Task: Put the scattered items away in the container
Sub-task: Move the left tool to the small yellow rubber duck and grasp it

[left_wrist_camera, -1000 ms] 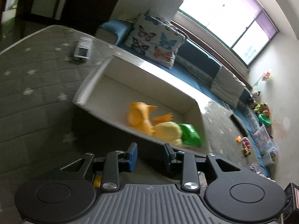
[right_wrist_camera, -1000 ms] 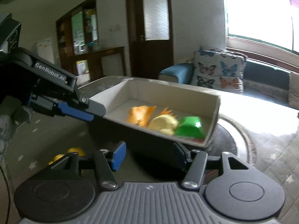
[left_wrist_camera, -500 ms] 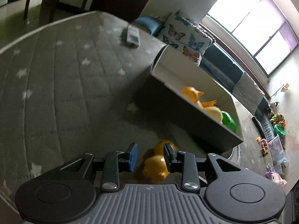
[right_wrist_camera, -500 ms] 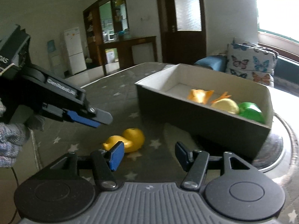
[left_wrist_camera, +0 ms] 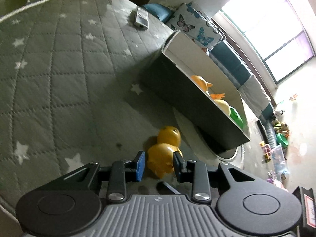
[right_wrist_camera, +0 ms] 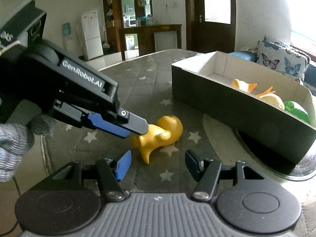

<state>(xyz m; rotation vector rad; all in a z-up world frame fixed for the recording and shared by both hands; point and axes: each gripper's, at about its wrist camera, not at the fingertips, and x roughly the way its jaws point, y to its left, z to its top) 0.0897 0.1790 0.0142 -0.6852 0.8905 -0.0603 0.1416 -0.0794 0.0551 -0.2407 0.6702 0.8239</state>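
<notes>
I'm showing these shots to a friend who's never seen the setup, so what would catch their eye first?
Probably the yellow toy duck lying on the grey star-patterned quilt, with the left gripper straddling its body, fingers on either side. Next, the open box just beyond the duck, already holding orange, pale yellow and green toys. The right gripper hangs open and empty just short of the duck.

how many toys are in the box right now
3: an orange toy toward the box middle, a pale yellow one beside it, a green one at the end. Others may be hidden.
</notes>
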